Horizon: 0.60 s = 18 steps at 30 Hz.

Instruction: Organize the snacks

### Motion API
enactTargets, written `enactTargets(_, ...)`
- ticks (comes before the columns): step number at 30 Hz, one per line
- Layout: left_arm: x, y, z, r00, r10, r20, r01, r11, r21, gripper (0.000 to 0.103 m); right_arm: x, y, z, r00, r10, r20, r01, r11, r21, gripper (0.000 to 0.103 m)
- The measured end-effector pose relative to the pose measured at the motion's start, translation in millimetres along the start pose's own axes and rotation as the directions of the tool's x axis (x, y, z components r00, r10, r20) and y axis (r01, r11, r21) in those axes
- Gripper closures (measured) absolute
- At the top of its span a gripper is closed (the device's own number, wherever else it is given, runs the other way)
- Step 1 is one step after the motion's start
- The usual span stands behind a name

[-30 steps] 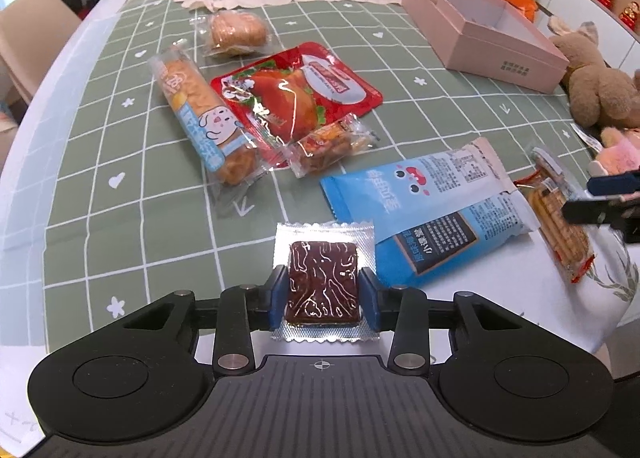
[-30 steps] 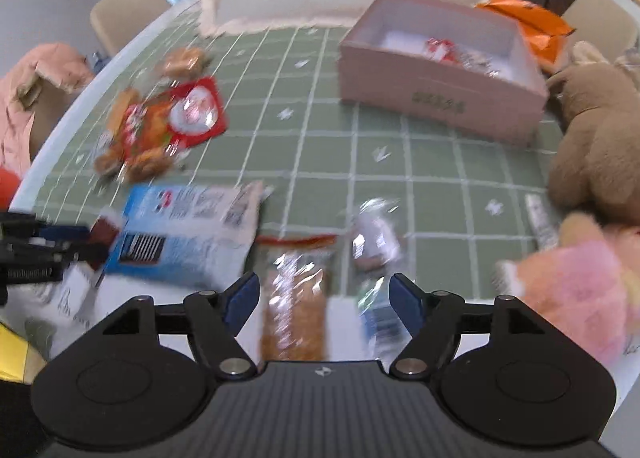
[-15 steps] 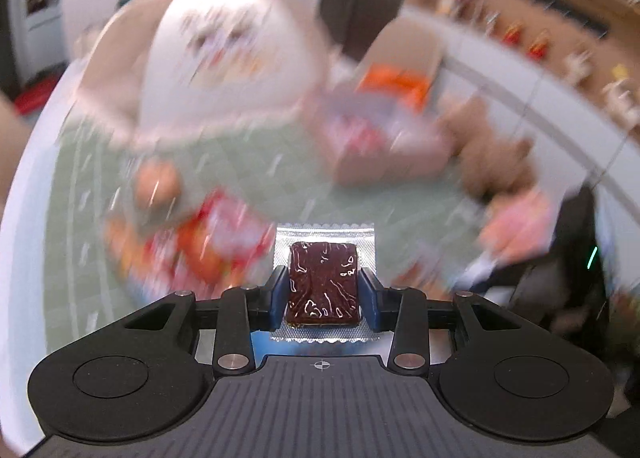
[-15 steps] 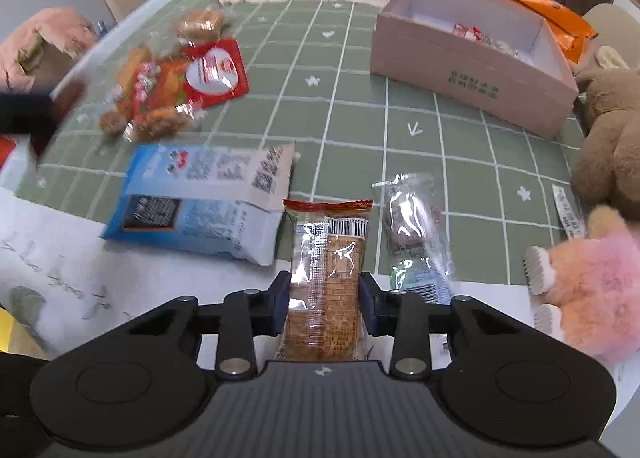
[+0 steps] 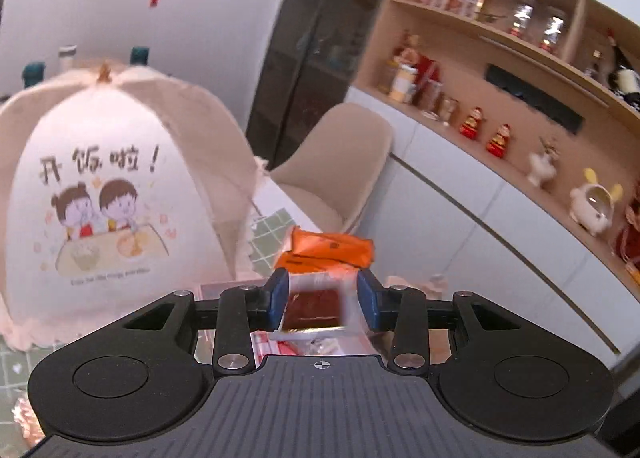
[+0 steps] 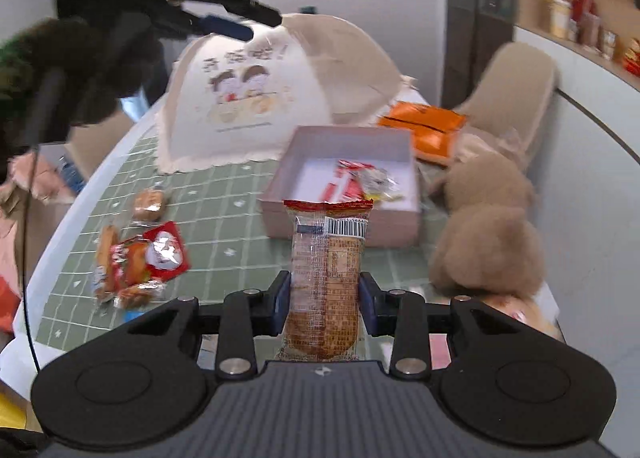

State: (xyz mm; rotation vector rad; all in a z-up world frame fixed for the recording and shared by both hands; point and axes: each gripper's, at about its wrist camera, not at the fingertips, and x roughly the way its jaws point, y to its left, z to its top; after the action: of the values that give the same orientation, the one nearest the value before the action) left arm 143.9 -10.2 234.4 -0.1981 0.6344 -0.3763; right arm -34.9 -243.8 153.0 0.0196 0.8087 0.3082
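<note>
My left gripper [image 5: 322,300] is shut on a dark brown snack square in a clear wrapper [image 5: 316,308], held in the air and tilted. Just under it shows a strip of the pink box [image 5: 224,290] with wrapped snacks inside. My right gripper [image 6: 323,306] is shut on a long biscuit packet with a red top seal [image 6: 326,278], lifted above the table. Beyond it stands the open pink box [image 6: 280,214], holding a red-and-white packet and a small clear one. In the right wrist view the left gripper [image 6: 256,20] hangs high at the upper left.
A cloth food cover [image 6: 272,90] stands behind the box, an orange packet [image 6: 424,126] lies to the box's right, and a brown teddy bear [image 6: 488,226] sits nearer. Several snacks [image 6: 140,262] lie on the green checked cloth at left. A beige chair [image 5: 340,170] stands beyond.
My left gripper rose from the table with the brown snack and swung toward the box. My right gripper shut on the biscuit packet and lifted it.
</note>
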Motion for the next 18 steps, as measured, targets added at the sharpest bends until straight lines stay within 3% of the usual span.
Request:
enactTargets(4,-4,17,-37,0.999,0.033,-0.034,-0.035,0.997,-0.071,0.061,13,-24,-16,0.998,-0.022,-0.062,0.026,0.998,0.062,0.068)
enactTargets(7,-28,33,-85,0.996,0.032,-0.078,-0.043,0.988,-0.150,0.061,18,-36,-6,0.998,-0.006,-0.062,0.011,0.997,0.078,0.068)
enactTargets(10,-49,47,-138,0.986,0.056,-0.154,-0.091,0.969,-0.231,0.061,20,-35,37,1.000,0.030,0.010,-0.030,0.998,0.055,0.068)
enactTargets(13,-66,57,-177,0.968,0.089,-0.233,-0.149,0.956,-0.253,0.061,27,-31,103,0.994,0.061,0.093,-0.063,0.998,0.018,0.067)
enactTargets(14,-74,59,-186,0.964,0.110,-0.243,-0.172,0.952,-0.253,0.062,31,-30,126,0.990,0.076,0.121,-0.079,0.997,0.020,0.060)
enactTargets(15,-83,60,-192,0.961,0.129,-0.245,-0.191,0.949,-0.252,0.062,37,-30,145,0.987,0.086,0.133,-0.090,0.996,0.024,0.037)
enactTargets(16,-89,62,-197,0.958,0.149,-0.245,-0.211,0.945,-0.250,0.062,44,-30,164,0.987,0.088,0.135,-0.093,0.995,0.028,0.026)
enactTargets(17,-97,63,-202,0.953,0.172,-0.248,-0.233,0.941,-0.244,0.062,51,-29,178,0.986,0.085,0.142,-0.091,0.995,0.035,0.019)
enactTargets(18,-101,65,-203,0.949,0.188,-0.252,-0.249,0.940,-0.235,0.062,55,-29,187,0.986,0.083,0.146,-0.089,0.996,0.033,0.019)
